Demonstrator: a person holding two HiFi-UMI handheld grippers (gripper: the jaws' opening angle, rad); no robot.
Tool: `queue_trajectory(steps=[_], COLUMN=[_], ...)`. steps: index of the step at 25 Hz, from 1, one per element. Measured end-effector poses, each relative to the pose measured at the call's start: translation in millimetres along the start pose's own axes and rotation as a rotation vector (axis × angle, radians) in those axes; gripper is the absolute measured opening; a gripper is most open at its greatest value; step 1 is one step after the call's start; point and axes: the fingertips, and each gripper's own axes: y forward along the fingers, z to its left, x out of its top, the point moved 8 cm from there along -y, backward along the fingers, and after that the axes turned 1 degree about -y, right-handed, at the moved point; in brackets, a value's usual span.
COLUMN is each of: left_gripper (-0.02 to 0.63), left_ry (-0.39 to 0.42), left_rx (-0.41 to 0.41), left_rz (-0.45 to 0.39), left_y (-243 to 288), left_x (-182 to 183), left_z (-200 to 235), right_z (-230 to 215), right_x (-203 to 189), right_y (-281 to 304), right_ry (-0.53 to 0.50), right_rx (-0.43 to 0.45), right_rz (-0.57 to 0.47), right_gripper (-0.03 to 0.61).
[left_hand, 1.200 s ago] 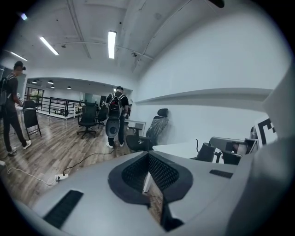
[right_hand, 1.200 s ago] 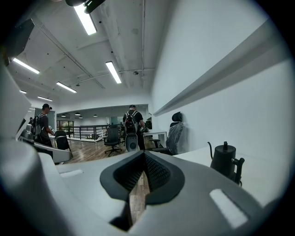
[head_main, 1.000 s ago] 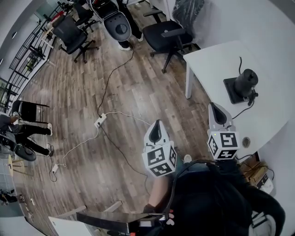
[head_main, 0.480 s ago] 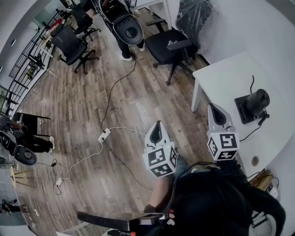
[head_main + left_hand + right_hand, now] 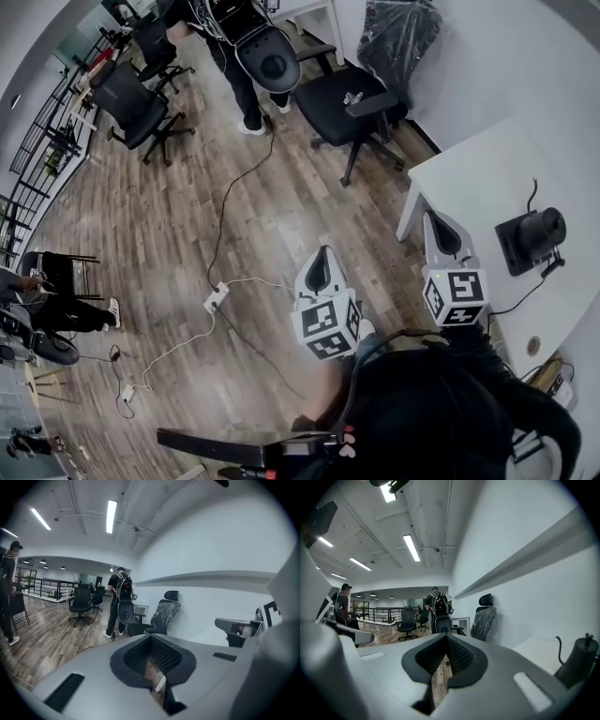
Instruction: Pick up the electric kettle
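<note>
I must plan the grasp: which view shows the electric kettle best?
The head view: the electric kettle stands whole on the white table. The right gripper view catches it at its edge. The left gripper view misses it.

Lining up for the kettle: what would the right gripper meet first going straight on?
Probably nothing near: the right gripper points over wood floor; the electric kettle sits off to its right.

We saw the kettle (image 5: 579, 663) only partly in the right gripper view, its right side cut by the picture's rim. The tabletop (image 5: 478, 187) ran off the head view's right edge, and a small round thing (image 5: 533, 345) on it was too small to name.
</note>
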Motion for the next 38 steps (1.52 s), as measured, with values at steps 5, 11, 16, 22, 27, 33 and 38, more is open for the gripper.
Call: queue_trajectory(steps=[5,11,16,22,27,33,38], left_gripper=[0.0,0.0,0.0,0.0,0.0,0.0,0.0], left_ry=[0.007,0.001,0.003,0.019,0.042,0.071,0.101], left_rx=[-0.022,-0.051,-0.057,-0.071,-0.125,-0.218,-0.292], left_rz=[0.012,0.035,0.037,0.009,0.007,-0.002,0.022], left_y=[29,53,77,107,135,162,187], left_x=[8,9,16,39,47,30,26], left_z=[21,24,12,-12,-45,-85,-122], right_z=[8,3,-16,-47,-81,-121,-155], right_x=[-3,-3,0,18,23,4,-2], right_y=[28,43,60,82,84,67,59], right_ry=[0.004,-0.002,0.002,0.003,0.009,0.015,0.032], right_rx=[-0.029,-0.064,-0.073,-0.084,-0.133,-0.226,-0.303], right_rz=[0.009,0.029,0.032,0.003,-0.01,-0.028,-0.027], right_gripper=[0.002,0.002,0.002,0.002,0.002,0.002,0.002])
